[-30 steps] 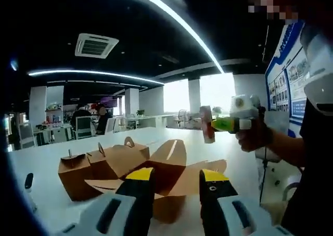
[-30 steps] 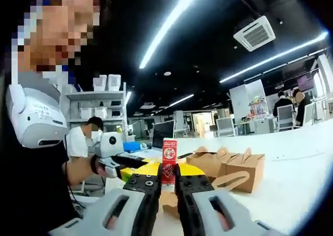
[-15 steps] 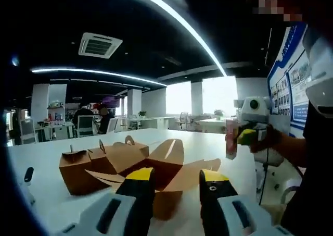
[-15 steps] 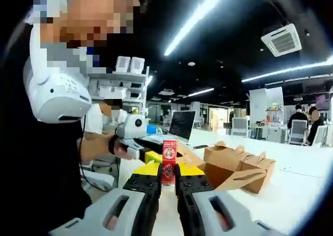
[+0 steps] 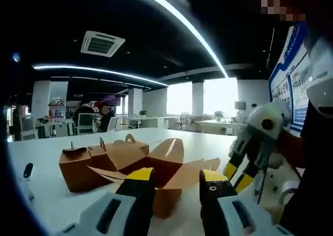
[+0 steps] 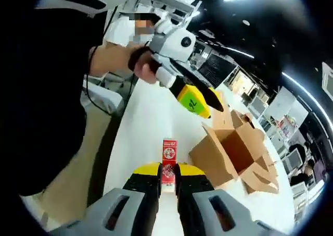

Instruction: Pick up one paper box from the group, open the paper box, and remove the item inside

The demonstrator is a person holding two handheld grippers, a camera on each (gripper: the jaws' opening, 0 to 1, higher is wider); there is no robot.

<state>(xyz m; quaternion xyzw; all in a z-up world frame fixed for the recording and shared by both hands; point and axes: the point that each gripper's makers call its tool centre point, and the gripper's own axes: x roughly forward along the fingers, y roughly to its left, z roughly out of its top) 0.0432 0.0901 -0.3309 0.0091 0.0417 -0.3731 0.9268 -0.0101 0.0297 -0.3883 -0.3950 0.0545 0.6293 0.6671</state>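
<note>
Because the opened paper box (image 6: 231, 147) has given up its contents, the right tool (image 6: 167, 179) is clenched on the small red item (image 6: 168, 160), holding it upright above the white surface (image 6: 148, 121) just beside the box. The left tool (image 5: 177, 179) hangs released over the spread flaps — its jaws apart, gripping nothing. From the left gripper view, closed paper boxes (image 5: 91, 160) sit behind the open one; the right gripper view looks down into the box's hollow.

We see open brown paper box (image 6: 232, 151) on white table (image 6: 145, 126), flaps splayed outward, interior empty as far as visible. Closed brown boxes with loop handles (image 5: 99, 160) sit touching behind it, at its far side. Small red-and-white carton (image 6: 168, 160), item from box, stands upright just beside open box, clamped at its base.
</note>
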